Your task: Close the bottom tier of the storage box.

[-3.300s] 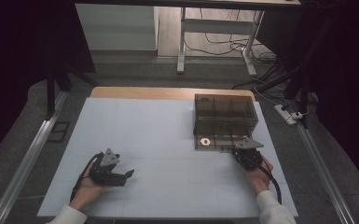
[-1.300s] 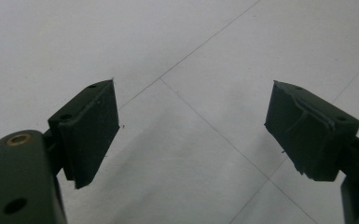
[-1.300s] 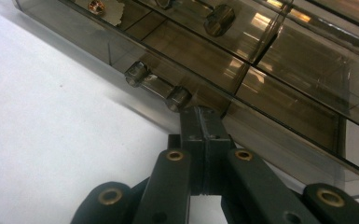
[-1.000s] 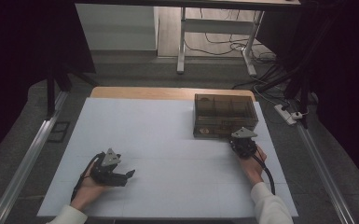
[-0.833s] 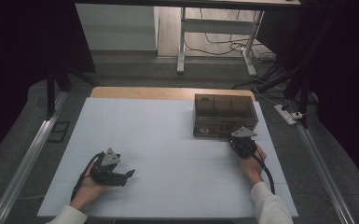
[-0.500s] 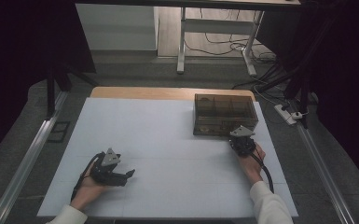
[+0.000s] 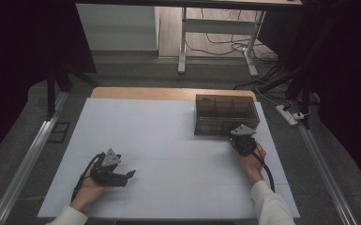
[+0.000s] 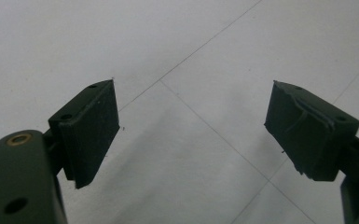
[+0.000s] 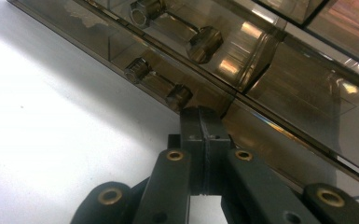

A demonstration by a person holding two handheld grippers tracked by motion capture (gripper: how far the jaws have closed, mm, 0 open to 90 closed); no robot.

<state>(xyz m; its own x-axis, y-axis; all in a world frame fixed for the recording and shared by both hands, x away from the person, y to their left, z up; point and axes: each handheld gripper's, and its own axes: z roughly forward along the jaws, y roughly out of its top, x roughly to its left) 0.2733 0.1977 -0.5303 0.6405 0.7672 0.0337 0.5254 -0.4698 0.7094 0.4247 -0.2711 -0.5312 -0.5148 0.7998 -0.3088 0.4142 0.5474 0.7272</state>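
White tabletop (image 7: 178,140), and the right gripper (image 9: 204,122), jaws pressed together, noses against the smoky drawer box (image 7: 225,114) dead ahead; left gripper (image 8: 191,126) gapes far off.

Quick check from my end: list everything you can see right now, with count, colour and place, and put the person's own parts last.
drawer box: one, smoky brown see-through plastic, far right part of the table.
drawer handles: two, clear brown bars, on the box front, seen in the right gripper view.
table: one, pale grey-white top with thin seam lines, wooden strip along the far edge.
power strip: one, white, on the floor right of the table.
desk frame: one, white legs, beyond the table, cables under it.
left tool: one, black, near left of the table, jaws wide apart, nothing between them.
right tool: one, black, jaws shut, tips at the box front.
hands: two, white sleeves, at the near edge.
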